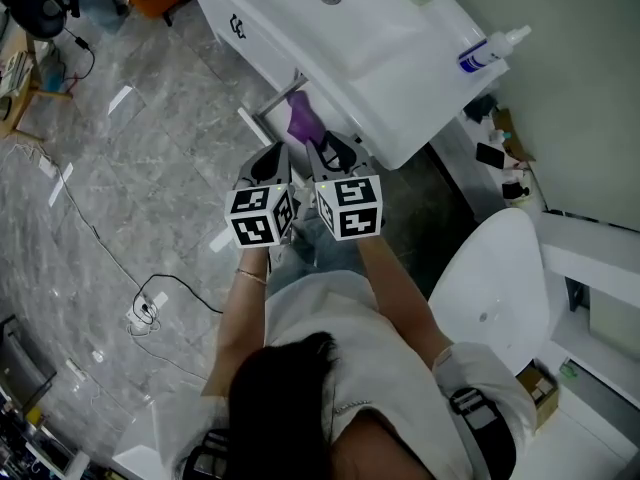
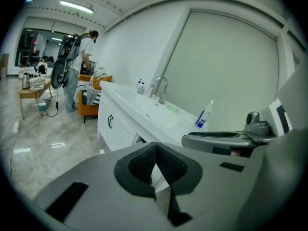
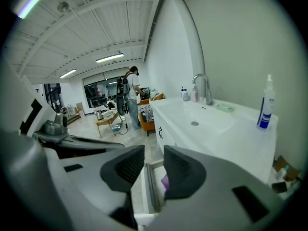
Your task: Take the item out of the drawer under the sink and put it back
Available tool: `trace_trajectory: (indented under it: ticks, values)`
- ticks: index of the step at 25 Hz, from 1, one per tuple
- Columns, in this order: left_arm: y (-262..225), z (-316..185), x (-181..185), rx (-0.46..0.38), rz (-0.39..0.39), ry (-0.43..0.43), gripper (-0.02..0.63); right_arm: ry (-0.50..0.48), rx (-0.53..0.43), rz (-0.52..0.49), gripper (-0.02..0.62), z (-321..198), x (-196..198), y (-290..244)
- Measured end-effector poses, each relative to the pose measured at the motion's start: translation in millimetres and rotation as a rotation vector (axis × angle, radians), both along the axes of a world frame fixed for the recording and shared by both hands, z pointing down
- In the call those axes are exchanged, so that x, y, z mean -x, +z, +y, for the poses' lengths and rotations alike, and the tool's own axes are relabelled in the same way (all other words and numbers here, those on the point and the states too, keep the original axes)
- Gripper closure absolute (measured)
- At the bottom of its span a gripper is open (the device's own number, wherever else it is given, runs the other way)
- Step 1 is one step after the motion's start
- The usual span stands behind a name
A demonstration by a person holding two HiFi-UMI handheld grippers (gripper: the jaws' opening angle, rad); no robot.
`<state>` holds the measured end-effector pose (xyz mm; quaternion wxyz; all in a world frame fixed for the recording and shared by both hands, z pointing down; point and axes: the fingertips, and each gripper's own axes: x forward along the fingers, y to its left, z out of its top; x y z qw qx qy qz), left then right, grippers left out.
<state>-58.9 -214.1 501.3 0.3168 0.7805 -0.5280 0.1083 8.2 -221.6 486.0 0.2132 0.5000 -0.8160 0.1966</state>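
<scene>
The left gripper [image 1: 272, 158] is closed: in the left gripper view [image 2: 155, 150] its two ribbed pads meet at the tips and nothing is pinched between them. It is held in the air just beside the right gripper [image 1: 335, 152], both above the open drawer [image 1: 252, 124].

The right gripper's jaws stand partly apart, a clear gap between the pads, and they have hold of nothing. In the right gripper view [image 3: 154, 154] the drawer's white front edge [image 3: 146, 189] shows through that gap, below and beyond the pads; I cannot tell whether the tips touch it.

The purple item [image 1: 302, 118] lies inside the drawer, behind its front edge and partly under the overhanging front edge of the sink counter [image 1: 375, 73]; in the right gripper view a corner of it [image 3: 165, 181] shows past the right-hand pad.

Further off, the basin sits sunk into the white counter, with a faucet [image 3: 202, 84] at its back edge. A spray bottle [image 1: 490, 52] with a blue label stands at the counter's end corner, by the wall.
</scene>
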Motion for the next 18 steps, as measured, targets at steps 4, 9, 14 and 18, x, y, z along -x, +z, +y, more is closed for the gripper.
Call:
trace_trajectory:
  ticks: [4, 9, 14, 18]
  values:
    - [20, -13, 4, 0.038, 0.000, -0.032, 0.603, -0.032, 0.059, 0.003, 0.463, -11, 4, 26]
    - [52, -26, 5, 0.091, -0.006, -0.054, 0.603, -0.063, 0.126, 0.027, 0.449, -22, 6, 62]
    - [84, -40, 8, 0.127, -0.004, -0.071, 0.603, -0.073, 0.147, 0.039, 0.440, -40, 8, 89]
    - [108, -53, 12, 0.153, -0.011, -0.082, 0.603, -0.075, 0.167, 0.053, 0.423, -51, 12, 112]
